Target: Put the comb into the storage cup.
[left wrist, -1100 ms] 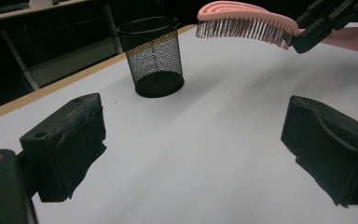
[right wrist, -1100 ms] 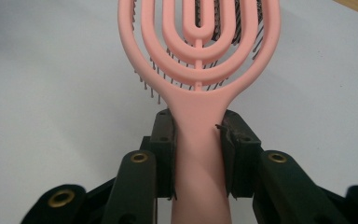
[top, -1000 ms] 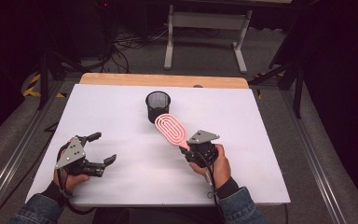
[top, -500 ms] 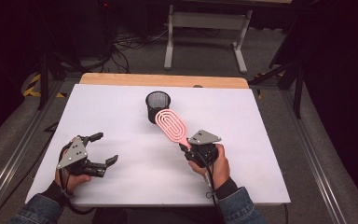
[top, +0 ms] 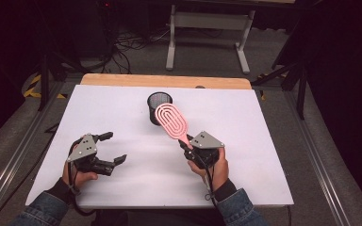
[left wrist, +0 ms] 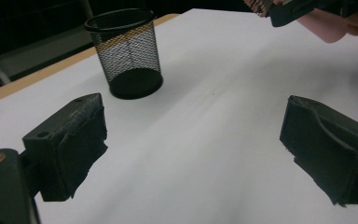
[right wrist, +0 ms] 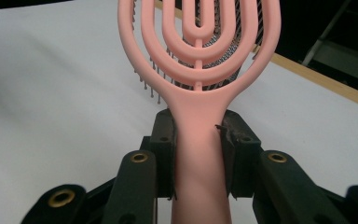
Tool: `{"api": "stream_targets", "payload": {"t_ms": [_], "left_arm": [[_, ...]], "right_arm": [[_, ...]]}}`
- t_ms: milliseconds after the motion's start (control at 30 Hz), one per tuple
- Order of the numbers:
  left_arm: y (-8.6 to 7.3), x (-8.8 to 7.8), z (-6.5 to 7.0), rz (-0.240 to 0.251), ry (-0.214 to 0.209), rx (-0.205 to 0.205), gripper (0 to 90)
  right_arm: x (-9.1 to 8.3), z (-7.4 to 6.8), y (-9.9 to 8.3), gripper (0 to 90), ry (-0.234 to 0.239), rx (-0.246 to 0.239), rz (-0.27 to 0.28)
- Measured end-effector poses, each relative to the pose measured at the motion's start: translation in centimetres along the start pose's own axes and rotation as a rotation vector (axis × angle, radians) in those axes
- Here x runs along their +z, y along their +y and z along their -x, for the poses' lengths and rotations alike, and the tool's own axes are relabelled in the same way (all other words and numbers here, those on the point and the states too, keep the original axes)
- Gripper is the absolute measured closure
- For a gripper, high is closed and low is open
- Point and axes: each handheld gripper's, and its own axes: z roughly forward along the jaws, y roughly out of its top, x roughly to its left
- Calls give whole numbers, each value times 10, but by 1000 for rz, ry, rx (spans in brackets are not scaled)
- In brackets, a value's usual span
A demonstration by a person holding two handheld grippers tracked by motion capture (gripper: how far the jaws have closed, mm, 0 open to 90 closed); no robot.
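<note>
- Brush [top: 171, 122]: pink, clamped by its handle in the right hand-held gripper [top: 188, 145]. A second ago its head sat a little lower and to the right of the cup; now it has crept a touch nearer, overlapping the cup's right rim as seen from the high view. The change is small.
- Cup [top: 159, 107]: black wire mesh, round, upright on the bench [top: 245, 141], open mouth up, nothing showing inside it. It has not shifted over the last second.
- Judgement: the brush looks bound for the cup, and the slight drift puts its head close beside the rim. It is not yet over the mouth, so lifting and lowering it in is all to do.
- Right hand-held gripper, seen along its own jaws [right wrist: 198, 154]: both black pads press the sides of the brush handle, holding it level with the bristles pointing down.
- Left hand-held gripper [top: 108, 148]: well left of the cup and nearer the person, jaws apart, nothing between them. It has hardly moved.
- Materials: the brush is smooth moulded plastic, an oval head of nested open loops around a centre spine, thin pale bristles underneath. The cup's mesh is fine, with a solid rim band and a dark base. The bench top is flat matt white, with a wood strip along the far edge beyond the cup.
- Pads [left wrist: 81, 140] on the left jaws look wrapped in rough black tape, frayed at the edges.
</note>
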Motion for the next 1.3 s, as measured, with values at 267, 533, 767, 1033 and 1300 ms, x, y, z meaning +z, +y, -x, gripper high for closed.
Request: {"api": "stream_targets", "payload": {"t_ms": [267,533,767,1033,1300], "left_arm": [[13,8,1,41,-31,-56,108],[36,30,15,82,-81,-67,148],[51,52,24,113,-142,-118,150],[60,67,25,145,-174,-211,165],[63,72,25,193,-172,-259,242]], "right_arm": [[6,-9,1,696,-9,-23,35],[10,-18,3,696,-28,-51,71],[12,-29,8,697,-46,-90,127],[13,-39,9,697,-54,-119,158],[16,-47,9,697,-63,-150,158]]}}
